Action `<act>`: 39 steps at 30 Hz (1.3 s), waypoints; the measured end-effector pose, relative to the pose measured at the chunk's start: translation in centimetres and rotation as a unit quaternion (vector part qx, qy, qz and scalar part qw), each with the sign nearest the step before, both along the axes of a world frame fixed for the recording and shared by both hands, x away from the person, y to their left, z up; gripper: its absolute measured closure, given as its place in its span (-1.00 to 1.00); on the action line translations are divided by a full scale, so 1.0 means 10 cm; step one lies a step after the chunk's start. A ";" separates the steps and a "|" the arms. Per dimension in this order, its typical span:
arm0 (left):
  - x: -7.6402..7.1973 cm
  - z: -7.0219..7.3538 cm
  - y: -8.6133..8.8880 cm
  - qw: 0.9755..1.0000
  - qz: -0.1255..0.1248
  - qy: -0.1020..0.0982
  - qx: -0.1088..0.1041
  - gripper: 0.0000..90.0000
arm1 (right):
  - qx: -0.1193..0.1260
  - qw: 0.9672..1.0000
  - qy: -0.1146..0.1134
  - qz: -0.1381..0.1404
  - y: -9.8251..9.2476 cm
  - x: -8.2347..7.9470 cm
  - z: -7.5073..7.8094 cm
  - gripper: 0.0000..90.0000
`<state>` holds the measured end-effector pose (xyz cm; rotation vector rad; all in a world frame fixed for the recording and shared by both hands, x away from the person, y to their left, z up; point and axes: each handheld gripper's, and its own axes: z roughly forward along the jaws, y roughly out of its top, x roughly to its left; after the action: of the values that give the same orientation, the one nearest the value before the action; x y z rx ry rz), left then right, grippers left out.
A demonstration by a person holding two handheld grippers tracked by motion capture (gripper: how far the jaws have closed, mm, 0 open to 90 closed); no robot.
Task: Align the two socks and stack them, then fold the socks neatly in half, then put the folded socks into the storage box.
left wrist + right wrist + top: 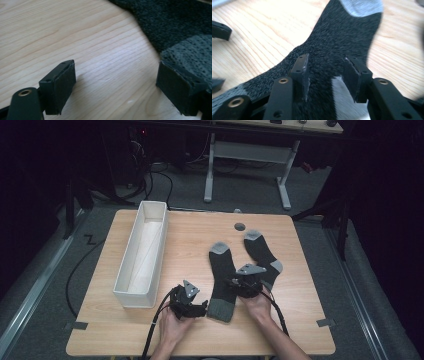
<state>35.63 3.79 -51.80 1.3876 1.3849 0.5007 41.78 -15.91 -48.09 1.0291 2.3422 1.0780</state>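
Note:
Two dark socks with grey toes lie on the wooden table (190, 235). My left gripper (202, 307) rests beside the grey cuff (221, 310) of the left sock (222, 267). In the left gripper view that gripper (115, 85) is open over bare wood, with the cuff (192, 52) right next to one jaw. My right gripper (236, 282) hovers over the same sock, close to the right sock (260, 247). In the right gripper view it (325, 72) stands partly open just above the sock (337, 42), and the pads do not squeeze the fabric.
A long white open box (142, 255) stands along the table's left side. A round grey grommet (240, 226) sits near the far edge. Tape patches mark the near corners. The metal legs of a desk (250, 165) stand beyond the table.

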 end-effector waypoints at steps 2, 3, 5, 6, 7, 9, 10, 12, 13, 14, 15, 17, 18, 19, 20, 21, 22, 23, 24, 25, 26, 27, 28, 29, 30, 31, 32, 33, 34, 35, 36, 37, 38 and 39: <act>0.02 0.00 0.06 1.000 0.009 -0.003 0.004 -0.62 | 0.008 1.000 -0.009 -0.008 -0.12 -0.02 0.04 0.19; 0.02 0.00 0.08 1.000 0.013 -0.003 0.005 -0.61 | 0.010 1.000 -0.013 -0.013 -0.17 -0.03 0.06 0.18; 0.05 0.00 0.14 1.000 0.022 -0.002 0.004 -0.59 | 0.012 1.000 -0.018 -0.022 -0.26 -0.04 0.07 0.17; 0.06 0.00 0.17 1.000 0.026 0.000 0.002 -0.59 | 0.012 0.999 -0.019 -0.026 -0.31 -0.03 0.08 0.17; 0.07 0.00 0.18 1.000 0.028 0.001 0.000 -0.59 | 0.011 0.999 -0.017 -0.032 -0.37 -0.03 0.08 0.16; 0.08 0.00 0.22 1.000 0.029 -0.001 0.002 -0.59 | 0.010 0.999 -0.015 -0.040 -0.45 -0.02 0.09 0.16; 0.09 -0.01 0.24 1.000 0.030 -0.002 -0.002 -0.59 | 0.009 0.999 -0.015 -0.045 -0.50 -0.01 0.09 0.16; 0.11 -0.01 0.27 0.999 0.031 0.001 -0.005 -0.59 | 0.013 0.998 -0.011 -0.057 -0.61 0.00 0.11 0.16; 0.11 -0.01 0.28 0.999 0.031 0.001 -0.005 -0.59 | 0.013 0.998 -0.012 -0.063 -0.66 0.01 0.12 0.16; 0.11 -0.01 0.29 0.999 0.032 0.001 -0.005 -0.59 | 0.012 0.997 -0.013 -0.069 -0.71 0.01 0.13 0.16; 0.12 -0.01 0.30 0.999 0.033 0.001 -0.006 -0.59 | 0.013 0.997 -0.012 -0.075 -0.76 0.02 0.14 0.16; 0.12 -0.01 0.30 0.999 0.033 0.002 -0.005 -0.59 | 0.015 0.996 -0.010 -0.086 -0.85 0.04 0.16 0.17; 0.12 -0.01 0.30 0.999 0.033 0.002 -0.005 -0.59 | 0.013 0.996 -0.012 -0.093 -0.89 0.05 0.16 0.18; 0.12 -0.01 0.30 0.999 0.033 0.002 -0.005 -0.59 | 0.014 0.995 -0.011 -0.100 -0.93 0.06 0.16 0.18; 0.12 -0.01 0.30 0.999 0.033 0.002 -0.005 -0.59 | 0.013 0.994 -0.010 -0.106 -0.97 0.07 0.16 0.18; 0.12 -0.01 0.30 0.999 0.033 0.002 -0.005 -0.59 | 0.012 0.994 -0.011 -0.111 -1.01 0.08 0.17 0.18; 0.12 -0.01 0.30 0.999 0.033 0.002 -0.005 -0.59 | 0.012 0.993 -0.009 -0.117 -1.04 0.09 0.17 0.18; 0.12 -0.01 0.30 0.999 0.033 0.002 -0.005 -0.59 | 0.013 0.992 -0.010 -0.122 -1.08 0.10 0.17 0.17; 0.12 -0.01 0.30 0.999 0.033 0.002 -0.005 -0.59 | 0.015 0.992 -0.012 -0.125 -1.11 0.11 0.17 0.16; 0.12 -0.01 0.30 0.999 0.033 0.002 -0.005 -0.59 | 0.016 0.991 -0.011 -0.131 -1.14 0.12 0.17 0.15; 0.12 -0.01 0.30 0.999 0.033 0.002 -0.005 -0.59 | 0.015 0.991 -0.012 -0.136 -1.18 0.14 0.16 0.14; 0.12 -0.01 0.30 0.999 0.033 0.002 -0.005 -0.59 | 0.015 0.990 -0.011 -0.139 -1.20 0.16 0.15 0.13; 0.12 -0.01 0.30 0.999 0.033 0.002 -0.005 -0.59 | 0.016 0.989 -0.009 -0.144 -1.23 0.18 0.15 0.12; 0.12 -0.01 0.30 0.999 0.033 0.002 -0.005 -0.59 | 0.016 0.989 -0.009 -0.147 -1.24 0.19 0.14 0.12; 0.12 -0.01 0.30 0.999 0.034 0.001 -0.006 -0.59 | 0.015 0.989 -0.010 -0.149 -1.26 0.20 0.14 0.11; 0.12 -0.01 0.30 0.999 0.034 0.001 -0.006 -0.59 | 0.014 0.988 -0.011 -0.151 -1.27 0.22 0.13 0.11; 0.12 -0.01 0.30 0.999 0.034 0.001 -0.006 -0.59 | 0.016 0.988 -0.010 -0.153 -1.28 0.23 0.13 0.10; 0.12 -0.01 0.30 0.999 0.033 0.002 -0.005 -0.59 | 0.015 0.988 -0.011 -0.154 -1.29 0.24 0.13 0.10; 0.12 -0.01 0.30 0.999 0.034 0.001 -0.006 -0.59 | 0.016 0.988 -0.012 -0.155 -1.29 0.25 0.12 0.08; 0.12 -0.01 0.30 0.999 0.033 0.001 -0.005 -0.59 | 0.017 0.987 -0.011 -0.157 -1.29 0.26 0.12 0.07; 0.12 -0.01 0.30 0.999 0.033 0.001 -0.005 -0.59 | 0.019 0.987 -0.011 -0.157 -1.29 0.27 0.11 0.06; 0.12 -0.01 0.30 0.999 0.033 0.001 -0.005 -0.59 | 0.020 0.987 -0.010 -0.159 -1.29 0.28 0.11 0.05; 0.12 -0.01 0.30 0.999 0.034 0.001 -0.005 -0.59 | 0.025 0.987 -0.007 -0.160 -1.29 0.29 0.10 0.05; 0.12 -0.01 0.30 0.999 0.034 0.001 -0.006 -0.59 | 0.027 0.987 -0.009 -0.159 -1.29 0.31 0.09 0.05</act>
<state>36.79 6.77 -51.86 1.3355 1.4384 0.5349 44.86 -28.83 -47.22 1.3512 2.0531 1.0247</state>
